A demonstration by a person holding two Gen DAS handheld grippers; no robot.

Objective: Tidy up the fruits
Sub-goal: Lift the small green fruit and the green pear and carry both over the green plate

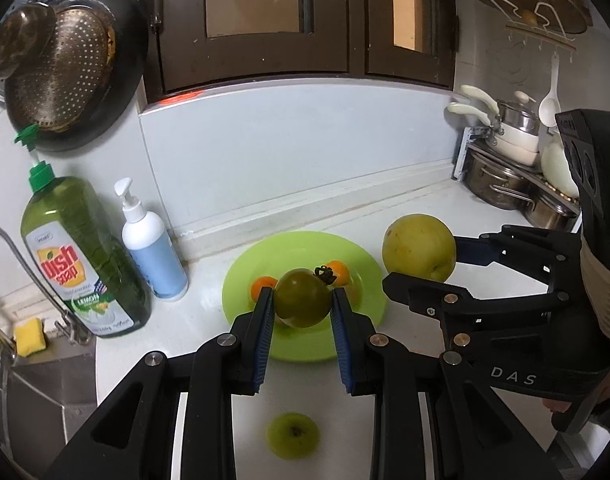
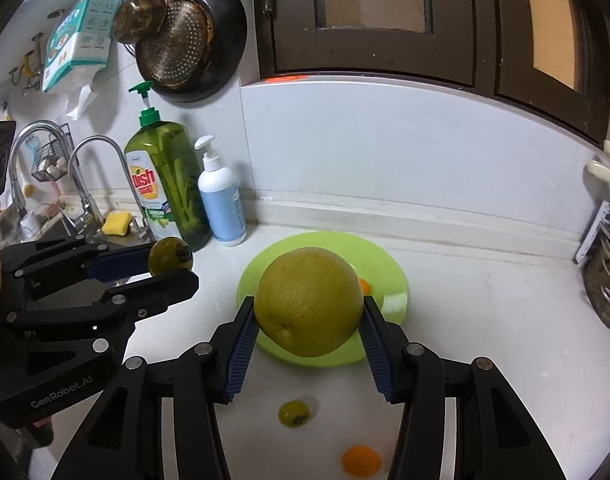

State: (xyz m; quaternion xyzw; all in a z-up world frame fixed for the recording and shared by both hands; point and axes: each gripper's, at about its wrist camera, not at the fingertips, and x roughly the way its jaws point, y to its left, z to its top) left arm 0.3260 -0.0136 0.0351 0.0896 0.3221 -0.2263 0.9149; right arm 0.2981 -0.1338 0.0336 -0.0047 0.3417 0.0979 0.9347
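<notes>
Both loads hang just short of the round lime-green plastic plate (image 2: pixel 389 300) ahead: left gripper (image 1: pixel 303 300) clamped on a dark green persimmon-like fruit (image 1: pixel 301 298), right gripper (image 2: pixel 309 312) clamped on a big yellow pomelo-like fruit (image 2: pixel 309 300)

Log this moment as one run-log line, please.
left gripper: shut on dark green round fruit | right gripper: shut on large yellow round fruit | both above lime-green plate

Right gripper (image 2: pixel 310 312) clamping yellow grapefruit (image 2: pixel 309 300), above green plate (image 2: pixel 389 280)
</notes>
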